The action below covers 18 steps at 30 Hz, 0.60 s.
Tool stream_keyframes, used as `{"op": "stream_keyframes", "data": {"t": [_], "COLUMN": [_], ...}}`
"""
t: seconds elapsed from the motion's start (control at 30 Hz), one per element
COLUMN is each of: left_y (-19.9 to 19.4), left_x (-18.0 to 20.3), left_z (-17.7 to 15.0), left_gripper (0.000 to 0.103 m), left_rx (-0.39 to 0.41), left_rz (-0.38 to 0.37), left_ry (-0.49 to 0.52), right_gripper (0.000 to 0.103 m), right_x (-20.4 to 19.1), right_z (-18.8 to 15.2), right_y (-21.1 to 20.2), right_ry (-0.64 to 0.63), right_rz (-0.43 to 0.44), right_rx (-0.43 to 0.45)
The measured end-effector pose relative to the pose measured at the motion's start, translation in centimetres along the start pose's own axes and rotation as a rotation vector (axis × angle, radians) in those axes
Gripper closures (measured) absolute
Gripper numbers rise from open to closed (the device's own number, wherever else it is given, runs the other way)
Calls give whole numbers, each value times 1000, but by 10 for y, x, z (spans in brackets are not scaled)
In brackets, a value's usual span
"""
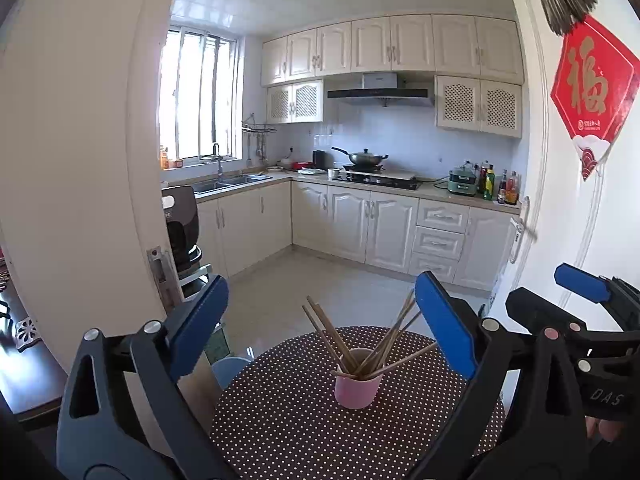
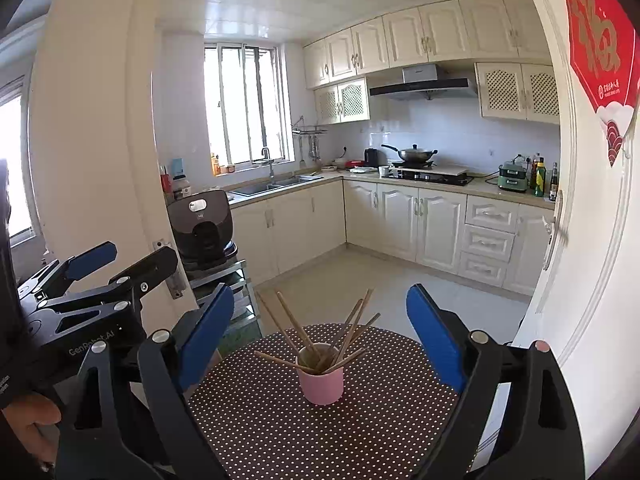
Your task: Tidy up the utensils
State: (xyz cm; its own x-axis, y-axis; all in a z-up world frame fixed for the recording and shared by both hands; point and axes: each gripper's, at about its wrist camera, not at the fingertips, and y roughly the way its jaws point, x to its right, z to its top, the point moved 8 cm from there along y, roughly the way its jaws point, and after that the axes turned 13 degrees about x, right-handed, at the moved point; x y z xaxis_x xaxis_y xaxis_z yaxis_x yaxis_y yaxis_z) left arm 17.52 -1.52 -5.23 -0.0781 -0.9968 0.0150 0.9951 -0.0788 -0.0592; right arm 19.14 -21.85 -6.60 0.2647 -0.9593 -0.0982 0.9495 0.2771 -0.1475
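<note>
While both claws gape empty | left gripper (image 2: 92, 264) reads "GenRobot.AI" | chopsticks (image 1: 360, 340) stand in pink cup (image 1: 357, 390)

A small round table (image 1: 280, 432) carries everything — its top is covered in a dark brown cloth with white polka dots. Near the middle stands one pink cup (image 1: 357, 390), upright, with wooden chopsticks (image 1: 362, 344) fanned out of it — tips leaning in all directions.
</note>
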Motion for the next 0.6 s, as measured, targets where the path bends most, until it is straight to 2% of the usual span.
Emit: {"op": "stream_keyframes", "data": {"t": [0.2, 0.6], "left_y": [0, 1], "left_x": [1, -2], "left_z": [-1, 3], "left_gripper": [7, 6], "left_rx": [-14, 15], "left_rz": [4, 29], "left_ry": [20, 40], "right_gripper": [14, 11], "right_x": [-3, -6], "right_z": [0, -2], "right_y": [0, -1], "right_ry": [-7, -24], "right_rz": [3, 0], "right_rx": [3, 7]}}
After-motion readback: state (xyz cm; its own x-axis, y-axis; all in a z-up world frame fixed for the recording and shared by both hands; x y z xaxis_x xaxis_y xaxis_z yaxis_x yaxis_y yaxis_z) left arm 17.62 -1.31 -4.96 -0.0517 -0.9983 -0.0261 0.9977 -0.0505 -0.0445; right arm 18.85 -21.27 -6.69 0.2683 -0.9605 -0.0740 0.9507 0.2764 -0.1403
